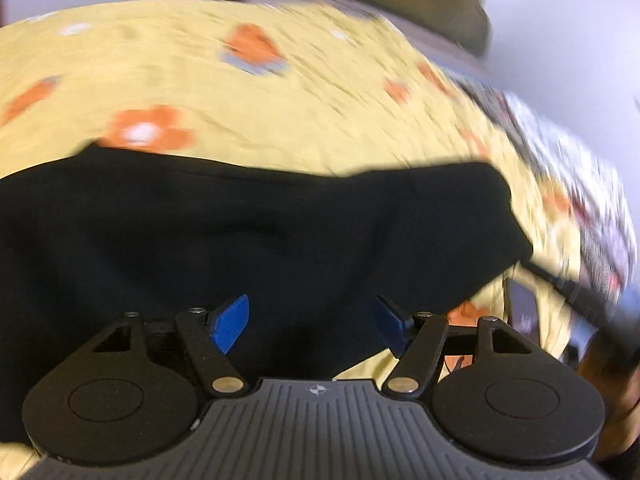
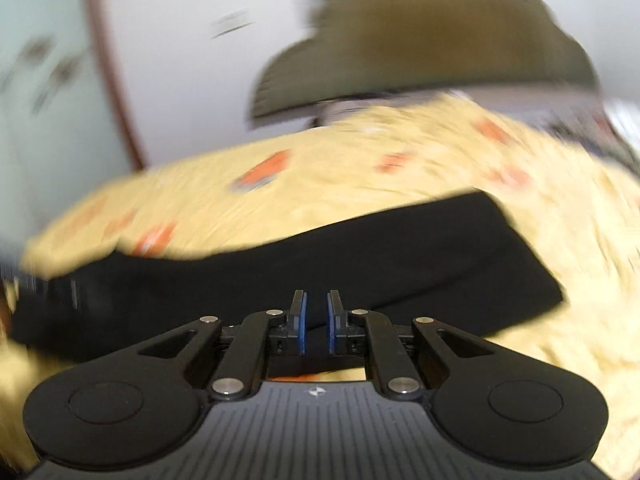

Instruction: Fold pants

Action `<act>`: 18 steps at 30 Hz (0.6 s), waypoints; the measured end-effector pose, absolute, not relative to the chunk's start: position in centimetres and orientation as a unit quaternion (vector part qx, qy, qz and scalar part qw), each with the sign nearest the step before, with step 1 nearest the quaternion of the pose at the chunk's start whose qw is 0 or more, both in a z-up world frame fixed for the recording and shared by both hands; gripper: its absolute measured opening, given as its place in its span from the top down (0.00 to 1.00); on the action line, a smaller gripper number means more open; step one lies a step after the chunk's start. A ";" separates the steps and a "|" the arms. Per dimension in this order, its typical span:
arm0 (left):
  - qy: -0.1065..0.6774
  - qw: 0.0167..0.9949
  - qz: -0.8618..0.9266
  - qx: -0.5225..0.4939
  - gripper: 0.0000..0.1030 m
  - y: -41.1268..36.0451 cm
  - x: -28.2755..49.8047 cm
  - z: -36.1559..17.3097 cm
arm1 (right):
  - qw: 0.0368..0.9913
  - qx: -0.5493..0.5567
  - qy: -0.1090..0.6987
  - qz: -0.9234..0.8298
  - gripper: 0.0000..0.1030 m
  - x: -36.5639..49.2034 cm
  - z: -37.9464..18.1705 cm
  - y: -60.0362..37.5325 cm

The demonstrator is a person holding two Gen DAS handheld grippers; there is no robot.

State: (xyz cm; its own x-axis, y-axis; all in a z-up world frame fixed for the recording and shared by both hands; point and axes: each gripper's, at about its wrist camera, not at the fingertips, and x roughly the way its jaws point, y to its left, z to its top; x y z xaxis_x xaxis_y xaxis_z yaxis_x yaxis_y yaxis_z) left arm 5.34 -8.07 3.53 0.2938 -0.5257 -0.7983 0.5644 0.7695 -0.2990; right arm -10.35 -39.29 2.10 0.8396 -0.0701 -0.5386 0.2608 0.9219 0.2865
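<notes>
The black pants [image 1: 240, 232] lie folded flat on a yellow bedsheet [image 1: 320, 100] printed with orange flowers. My left gripper [image 1: 312, 304] hovers over their near part, open, its blue pads [image 1: 234, 322] wide apart with nothing between them. In the right wrist view the pants [image 2: 360, 260] form a long black band across the sheet [image 2: 320, 184]. My right gripper [image 2: 316, 296] is at their near edge. Its blue pads [image 2: 303, 320] stand almost together with only a narrow slit, and I see no cloth pinched there. Both views are blurred.
An olive pillow or blanket [image 2: 432, 52] lies at the head of the bed, against a white wall. A dark flat phone-like thing [image 1: 524, 312] and a black strap [image 1: 568, 288] lie to the right of the pants, beside a patterned cloth [image 1: 580, 200].
</notes>
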 end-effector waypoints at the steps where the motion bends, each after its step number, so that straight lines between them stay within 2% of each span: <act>1: 0.485 0.801 -0.349 0.039 0.32 -9.2 5.2 2.8 | 0.937 0.206 0.264 -0.105 0.91 -10.6 1.9 -41.4; 9: 0.392 0.804 -0.403 0.194 0.30 -15.6 1.9 0.0 | 0.871 0.394 0.255 -0.145 0.84 -7.9 -2.8 -53.4; 13: 0.359 0.799 -0.425 0.229 0.30 -17.8 1.1 -0.7 | 0.842 0.458 0.240 -0.150 0.52 -7.4 -5.2 -55.3; 18: 0.321 0.793 -0.442 0.268 0.30 -19.6 0.2 -1.6 | 0.833 0.489 0.201 -0.162 0.50 -7.3 -5.9 -56.4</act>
State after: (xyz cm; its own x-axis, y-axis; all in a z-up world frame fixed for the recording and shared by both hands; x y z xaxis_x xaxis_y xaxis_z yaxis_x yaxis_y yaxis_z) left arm 0.16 -19.65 -1.62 0.4029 -0.5298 -0.7463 0.8741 0.4644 0.1423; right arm -7.28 -56.36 -5.93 0.8662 -0.0730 -0.4943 0.4673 0.4683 0.7499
